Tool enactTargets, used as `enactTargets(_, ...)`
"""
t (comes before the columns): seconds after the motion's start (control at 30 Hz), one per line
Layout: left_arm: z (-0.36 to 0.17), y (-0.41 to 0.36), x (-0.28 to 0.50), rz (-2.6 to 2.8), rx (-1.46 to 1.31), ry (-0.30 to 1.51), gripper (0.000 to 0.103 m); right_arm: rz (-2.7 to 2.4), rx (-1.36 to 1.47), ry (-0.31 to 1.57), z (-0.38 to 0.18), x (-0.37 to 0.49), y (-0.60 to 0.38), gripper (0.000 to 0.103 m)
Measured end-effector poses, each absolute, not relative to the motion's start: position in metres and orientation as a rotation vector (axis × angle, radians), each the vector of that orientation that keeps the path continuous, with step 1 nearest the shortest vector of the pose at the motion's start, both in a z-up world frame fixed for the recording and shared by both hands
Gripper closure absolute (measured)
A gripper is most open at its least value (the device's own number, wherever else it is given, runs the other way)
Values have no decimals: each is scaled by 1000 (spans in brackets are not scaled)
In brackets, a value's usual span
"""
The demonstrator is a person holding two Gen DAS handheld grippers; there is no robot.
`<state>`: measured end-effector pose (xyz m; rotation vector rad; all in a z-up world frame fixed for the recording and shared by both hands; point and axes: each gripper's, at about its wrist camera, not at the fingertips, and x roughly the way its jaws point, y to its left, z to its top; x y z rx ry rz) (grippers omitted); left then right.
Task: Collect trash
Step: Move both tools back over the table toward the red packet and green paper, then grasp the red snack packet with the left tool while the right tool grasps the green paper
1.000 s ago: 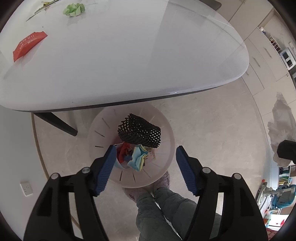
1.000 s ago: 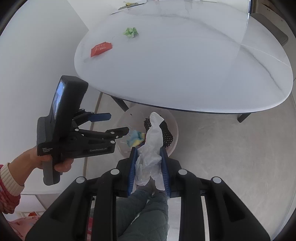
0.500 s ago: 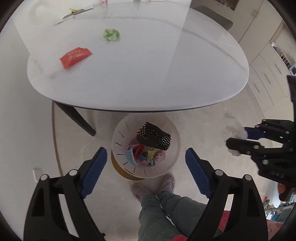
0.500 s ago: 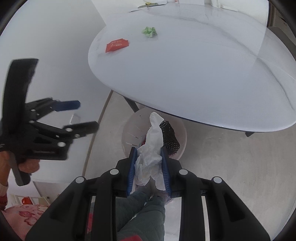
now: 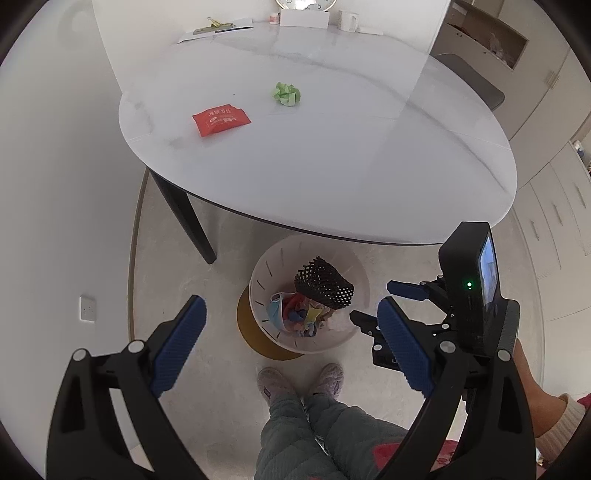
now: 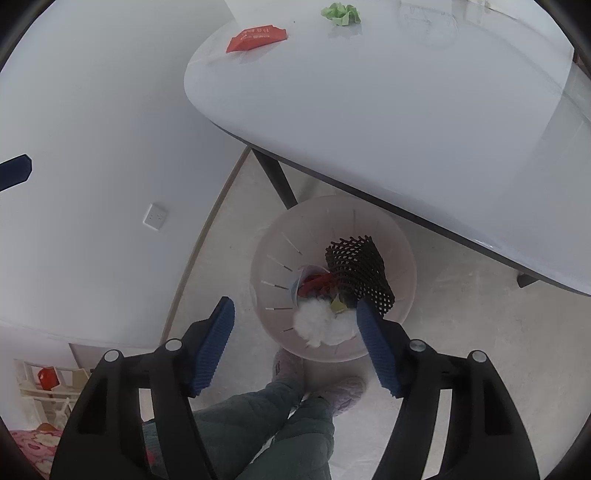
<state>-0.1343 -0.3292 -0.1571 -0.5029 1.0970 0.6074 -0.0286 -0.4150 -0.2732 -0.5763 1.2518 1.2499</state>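
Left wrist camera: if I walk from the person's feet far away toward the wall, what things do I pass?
slippers → trash bin → table edge → red packet → green crumpled paper → white mug

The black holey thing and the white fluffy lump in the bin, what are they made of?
The black net sleeve looks like soft foam mesh, matte with open diamond holes. The white crumpled wad looks like tissue paper, soft and creased, though it could be thin plastic. Both lie in the translucent plastic bin.
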Motion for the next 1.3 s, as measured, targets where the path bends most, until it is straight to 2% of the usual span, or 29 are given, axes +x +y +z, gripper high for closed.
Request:
enactTargets(0.17, -154, -326, -134, 625, -516, 1088, 13, 1246, -562, 1251, -258, -25, -415, 26)
enactTargets(0.23, -148, -326, -135, 632, -508, 1081, 13, 1240, -564, 1225, -243, -23, -418, 20)
enactTargets(0.33, -135, -324, -134, 639, -486, 1057, 13, 1226, -563, 1159, -213, -23, -427, 9)
enactTargets(0.5, -110, -313, -132, 630, -452, 1009, 10, 1182, -506, 1056, -155, -14, -441, 3)
enactTargets(0.63, -95, -300, -129, 603, -374, 981, 8, 1143, -483, 962, -121, -13, -443, 3)
enactTargets(0.8, -94, -269, -125, 534, -328, 971, 8, 1073, -404, 933, -99, -10, -427, 3)
enactTargets(1.3, -153, -120, -105, 245, -187, 1051, 8, 728, -179, 980, -109, -26, -322, 3)
